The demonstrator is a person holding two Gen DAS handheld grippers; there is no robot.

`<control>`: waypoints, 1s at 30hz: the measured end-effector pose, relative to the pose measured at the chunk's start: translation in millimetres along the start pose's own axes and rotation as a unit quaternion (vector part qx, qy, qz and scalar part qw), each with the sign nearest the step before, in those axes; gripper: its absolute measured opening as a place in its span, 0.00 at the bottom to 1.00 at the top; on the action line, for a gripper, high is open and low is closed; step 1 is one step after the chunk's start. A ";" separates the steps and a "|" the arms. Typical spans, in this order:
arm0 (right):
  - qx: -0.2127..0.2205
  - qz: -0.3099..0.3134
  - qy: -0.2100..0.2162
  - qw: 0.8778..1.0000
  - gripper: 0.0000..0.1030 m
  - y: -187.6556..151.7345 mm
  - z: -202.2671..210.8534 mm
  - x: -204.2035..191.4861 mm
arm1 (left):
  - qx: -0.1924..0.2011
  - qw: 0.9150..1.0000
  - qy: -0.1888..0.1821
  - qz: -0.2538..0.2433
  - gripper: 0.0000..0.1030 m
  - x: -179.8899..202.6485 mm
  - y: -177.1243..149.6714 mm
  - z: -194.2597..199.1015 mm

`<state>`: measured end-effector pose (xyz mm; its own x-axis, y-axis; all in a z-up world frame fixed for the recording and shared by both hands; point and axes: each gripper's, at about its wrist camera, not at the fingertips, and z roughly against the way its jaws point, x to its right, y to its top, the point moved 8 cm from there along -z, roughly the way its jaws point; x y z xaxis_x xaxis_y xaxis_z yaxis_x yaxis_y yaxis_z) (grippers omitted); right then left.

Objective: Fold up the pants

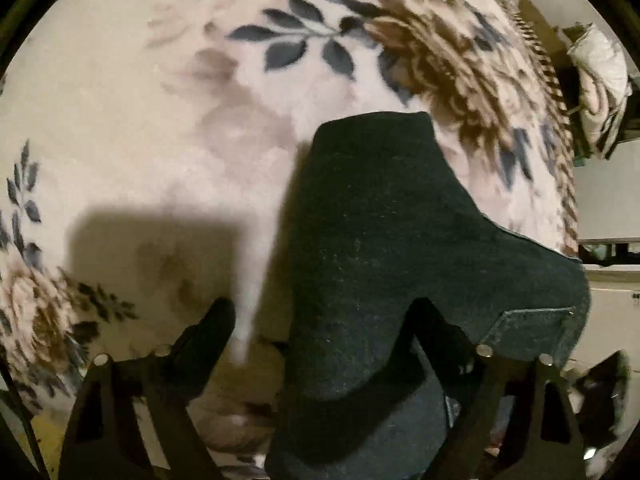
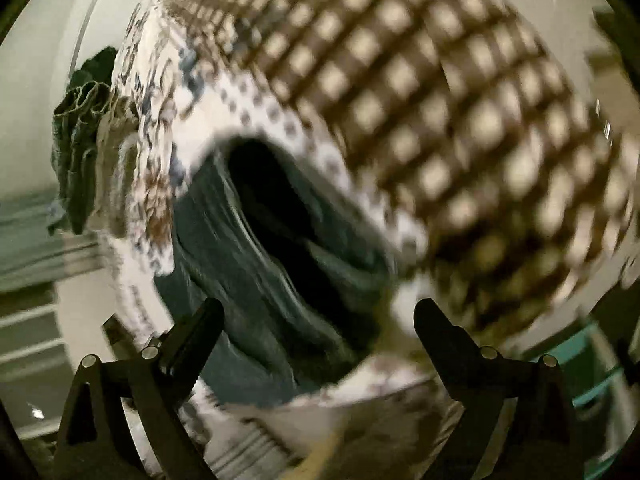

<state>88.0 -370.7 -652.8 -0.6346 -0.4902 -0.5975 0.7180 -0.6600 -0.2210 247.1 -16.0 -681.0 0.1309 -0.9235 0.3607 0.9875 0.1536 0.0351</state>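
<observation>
Left gripper (image 1: pixel 320 316): jaws are standing wide apart, gripping nothing — both black fingers are showing at the bottom of the left wrist view, one on each side of the dark cloth.
Left fingers (image 1: pixel 212 332): the left one is hanging over bare blanket and its own shadow; the right one is lying in front of the pants, and I cannot tell whether it is touching them.
Pants (image 1: pixel 380 240): dark denim, lying flat on the bed, one leg running away from the gripper with a squared hem at the far end; a back pocket (image 1: pixel 528 332) is showing near the right finger.
Blanket (image 1: pixel 160 120): pale fleece with blue leaf sprays and brown flowers, lying under the pants and filling most of the view.
Right gripper (image 2: pixel 318 316): jaws are also standing wide apart, holding nothing; the whole right wrist view is smearing with motion blur.
Pants, right wrist view (image 2: pixel 260 280): a bluish-grey folded bulk with a dark hollow in it is sitting just beyond the fingertips, between them — contact cannot be told.
Checked cover (image 2: pixel 440 120): brown and cream squares, blurred, rising beyond and to the right of the pants.
Clothes pile (image 2: pixel 80 152): greenish and beige fabric bunching at the far left edge, well apart from the gripper.
</observation>
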 end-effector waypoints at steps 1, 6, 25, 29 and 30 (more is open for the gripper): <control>-0.013 -0.013 0.018 1.000 0.95 -9.1 -9.6 3.1 | 0.001 1.000 -0.009 -0.001 0.86 0.9 -1.0 2.2; -0.055 -0.006 0.082 0.995 0.95 -26.0 -69.8 -0.5 | -0.017 0.998 -0.057 0.024 0.87 -3.5 -21.8 4.6; -0.061 0.034 -0.030 0.997 0.87 -52.2 -76.6 -12.5 | 0.007 0.997 -0.071 -0.010 0.72 5.2 -44.1 19.9; -0.085 0.141 -0.132 0.977 0.87 -68.8 -38.3 -58.9 | 0.029 0.997 -0.066 0.012 0.72 -6.4 -62.6 40.4; -0.091 0.175 -0.142 0.970 0.87 -70.1 -36.2 -85.2 | 0.033 0.997 -0.073 0.018 0.72 -8.6 -67.9 42.9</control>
<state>102.1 -262.0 -614.3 -0.3780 -0.8205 -0.4289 0.9257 -0.3269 -0.1904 175.3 -3.5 -646.5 0.1472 -0.8570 0.4938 0.9739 0.2127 0.0789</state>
